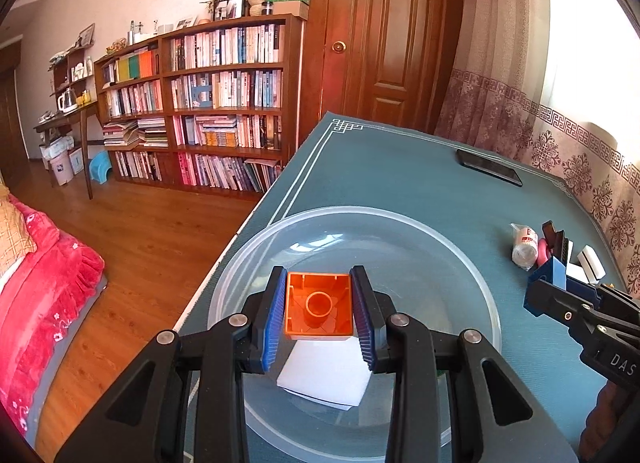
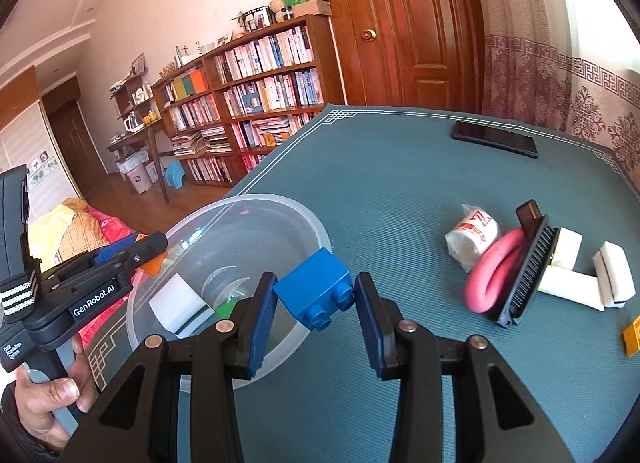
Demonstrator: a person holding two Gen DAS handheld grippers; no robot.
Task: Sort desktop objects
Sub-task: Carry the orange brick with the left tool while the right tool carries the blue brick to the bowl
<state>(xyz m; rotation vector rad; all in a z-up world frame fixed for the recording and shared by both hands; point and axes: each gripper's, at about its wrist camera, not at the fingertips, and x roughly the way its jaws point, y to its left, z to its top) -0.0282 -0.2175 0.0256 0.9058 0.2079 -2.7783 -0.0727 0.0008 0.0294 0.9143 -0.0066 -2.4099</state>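
A desk point(image 2: 400, 183) covered in a teal mat with a white border stands in a room with a bookshelf and a wooden door; near its left edge sits a large, clear plastic bowl point(image 1: 472, 263), with a white foam block point(image 1: 324, 375) and a small green piece point(image 2: 226, 307) already lying inside.

The left gripper point(image 1: 320, 303) hangs over the bowl; its jaws stand narrowly apart and clamp a hollow orange plastic building brick point(image 1: 319, 303) by two opposite sides, open underside facing the camera, directly above the white block. The right gripper point(image 2: 316, 299), beside the bowl's right rim, has its jaws a little wider and closed on a blue plastic building brick point(image 2: 312, 287), held tilted with its studs pointing down and forward. A hand point(image 2: 44, 407) grips the left tool's handle.

Still loose on the desk, well to the right: a white wrapped roll point(image 2: 472, 237), a pink curved foam piece point(image 2: 490, 271), a black-bristled brush point(image 2: 528, 263) leaning across it, white foam blocks point(image 2: 568, 263) and a yellow piece point(image 2: 634, 337) at the frame's edge; a black phone point(image 2: 494, 139) lies far back.

The step in hand appears to be dropping both bricks into the bowl. Next, the orange brick looks ready to release; the blue one likely needs carrying further left, past the rim, before letting go.
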